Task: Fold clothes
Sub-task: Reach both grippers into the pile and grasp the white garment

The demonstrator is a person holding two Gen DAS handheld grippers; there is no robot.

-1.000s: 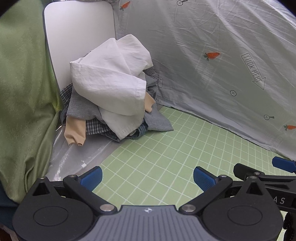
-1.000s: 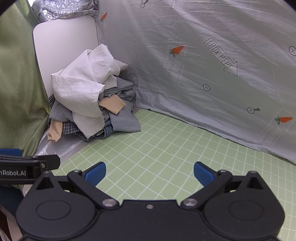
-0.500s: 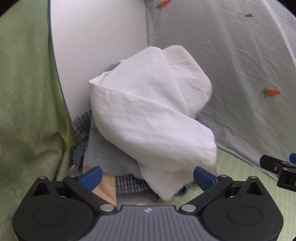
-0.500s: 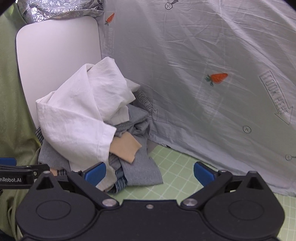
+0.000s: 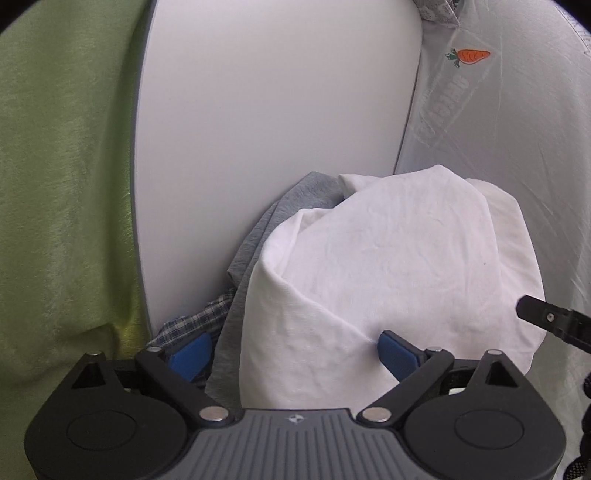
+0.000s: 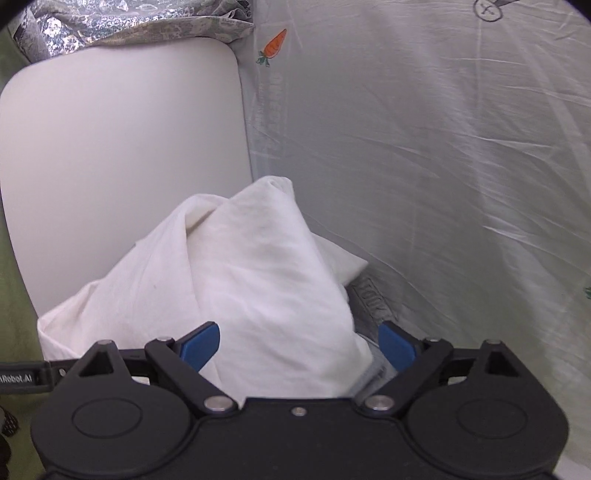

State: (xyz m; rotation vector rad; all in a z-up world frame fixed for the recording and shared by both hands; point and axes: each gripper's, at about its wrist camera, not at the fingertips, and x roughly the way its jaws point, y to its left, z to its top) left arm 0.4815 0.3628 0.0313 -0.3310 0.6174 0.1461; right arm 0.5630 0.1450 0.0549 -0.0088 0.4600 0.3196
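A crumpled white garment (image 5: 388, 273) tops a pile of clothes in the back corner; it also shows in the right wrist view (image 6: 236, 295). Under it lie a grey garment (image 5: 295, 199) and a blue checked one (image 5: 199, 317). My left gripper (image 5: 291, 354) is open, its blue fingers straddling the lower left fold of the white garment. My right gripper (image 6: 299, 343) is open too, its fingers either side of the garment's right fold. Neither has closed on the cloth. The right gripper's finger (image 5: 550, 321) shows at the left view's right edge.
A white panel (image 5: 277, 110) stands upright behind the pile. A green fuzzy cloth (image 5: 62, 184) hangs on the left. A grey sheet with carrot prints (image 6: 443, 147) hangs on the right. Silver foil material (image 6: 110, 22) sits above the panel.
Both grippers have moved forward from over the green mat right up to the pile. The white garment now sits between the fingers of each. Both stayed open.
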